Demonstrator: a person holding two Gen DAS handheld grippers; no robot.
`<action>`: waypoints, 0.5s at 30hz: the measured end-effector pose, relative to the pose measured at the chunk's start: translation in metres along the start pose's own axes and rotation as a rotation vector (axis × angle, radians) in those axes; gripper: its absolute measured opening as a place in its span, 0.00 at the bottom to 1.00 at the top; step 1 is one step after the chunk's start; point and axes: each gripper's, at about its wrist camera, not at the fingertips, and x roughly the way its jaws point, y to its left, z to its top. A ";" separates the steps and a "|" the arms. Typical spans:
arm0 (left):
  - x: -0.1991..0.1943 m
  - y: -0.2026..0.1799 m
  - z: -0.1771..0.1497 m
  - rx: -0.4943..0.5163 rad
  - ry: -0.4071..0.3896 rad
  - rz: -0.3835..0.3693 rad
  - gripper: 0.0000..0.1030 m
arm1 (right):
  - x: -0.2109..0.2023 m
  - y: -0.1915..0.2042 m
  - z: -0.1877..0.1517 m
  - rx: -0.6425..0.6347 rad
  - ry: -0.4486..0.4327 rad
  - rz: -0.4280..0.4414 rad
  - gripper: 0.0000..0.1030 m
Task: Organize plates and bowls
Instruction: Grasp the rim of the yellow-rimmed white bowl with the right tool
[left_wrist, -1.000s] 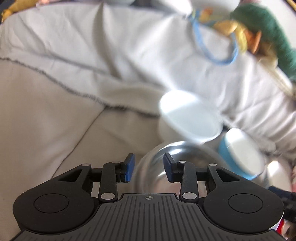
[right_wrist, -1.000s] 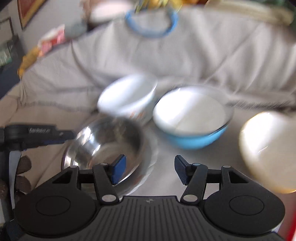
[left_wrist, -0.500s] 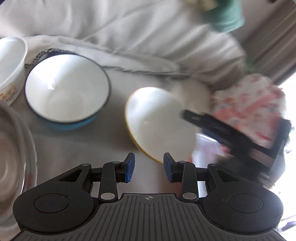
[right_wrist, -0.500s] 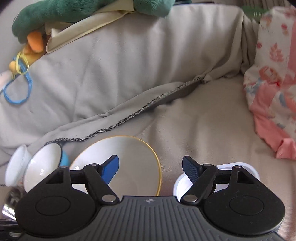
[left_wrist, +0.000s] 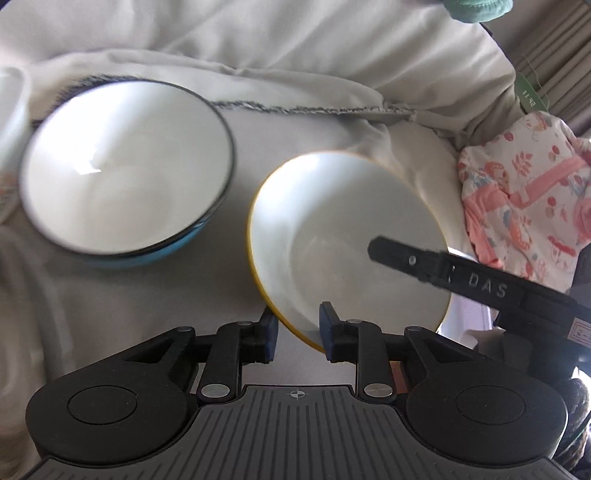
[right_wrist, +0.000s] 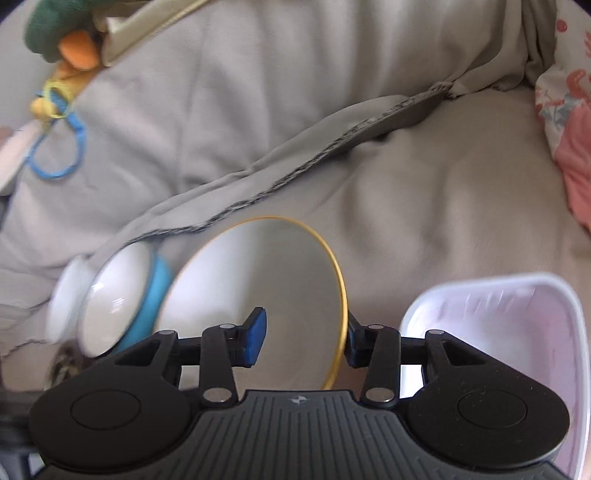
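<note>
A white bowl with a yellow rim (left_wrist: 343, 236) lies on the grey cloth, also in the right wrist view (right_wrist: 273, 295). My left gripper (left_wrist: 297, 328) is open, its jaws on either side of the bowl's near rim. My right gripper (right_wrist: 303, 341) is open, its jaws on either side of the bowl's right rim, left pad inside the bowl. One right finger (left_wrist: 406, 258) reaches over the bowl in the left wrist view. A blue bowl with a white inside (left_wrist: 125, 166) stands to its left, also in the right wrist view (right_wrist: 122, 299).
A white cup (right_wrist: 64, 295) stands behind the blue bowl. A white plastic tub (right_wrist: 509, 339) sits at the right. A pink floral cloth (left_wrist: 524, 192) lies at the far right. A grey cushion with a dark seam (right_wrist: 295, 170) rises behind. Plush toys (right_wrist: 66, 40) lie at the top left.
Both grippers have closed in on the yellow-rimmed bowl. The left moved forward to its near rim; the right narrowed and now straddles its right rim.
</note>
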 end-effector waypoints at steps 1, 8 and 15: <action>-0.007 0.002 -0.005 0.008 0.002 0.004 0.29 | -0.002 0.003 -0.005 -0.003 0.015 0.013 0.42; -0.047 0.035 -0.054 0.021 0.022 0.041 0.26 | -0.014 0.042 -0.059 -0.131 0.092 0.067 0.42; -0.072 0.067 -0.069 -0.019 -0.096 0.052 0.23 | -0.021 0.075 -0.086 -0.276 0.094 0.087 0.42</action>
